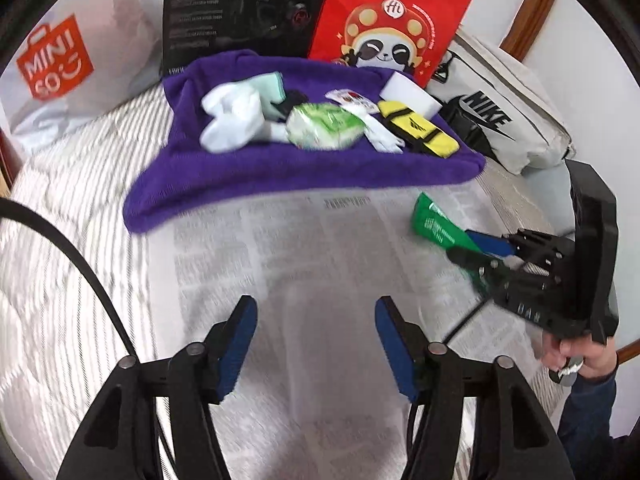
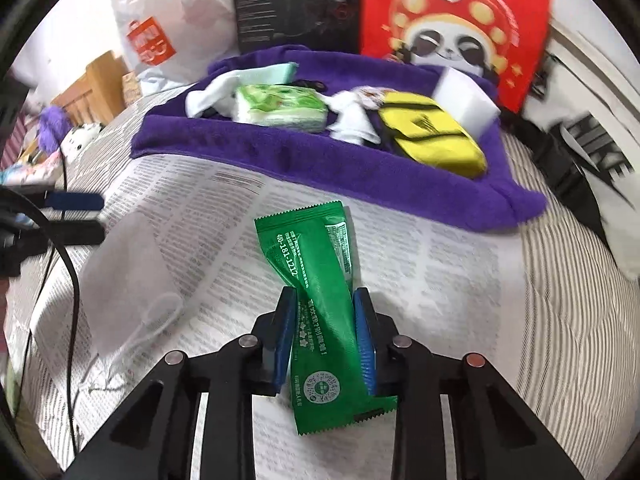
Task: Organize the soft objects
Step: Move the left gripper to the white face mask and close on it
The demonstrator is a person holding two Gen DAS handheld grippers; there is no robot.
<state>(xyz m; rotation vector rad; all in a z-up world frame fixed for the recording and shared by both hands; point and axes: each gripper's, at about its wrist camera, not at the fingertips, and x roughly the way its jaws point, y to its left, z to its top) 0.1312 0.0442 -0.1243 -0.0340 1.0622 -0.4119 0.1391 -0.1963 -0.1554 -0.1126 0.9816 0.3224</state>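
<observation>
Green sachet (image 2: 320, 300) clamped in right gripper (image 2: 326, 340), long axis running lower centre to upper left, left gripper (image 1: 316, 344) jaws apart over newspaper (image 1: 320, 248)

A bed with a striped white quilt (image 1: 72, 216) is filling most of both views, and a newspaper (image 1: 320, 248) is lying spread over it. At its far end bags and a black box (image 1: 240, 12) are leaning against a pale wall (image 1: 580, 52) — a wooden frame (image 1: 528, 12) is showing at the right. Soft daylight is falling everywhere — wooden furniture (image 2: 92, 88) is standing beyond the left edge.
</observation>
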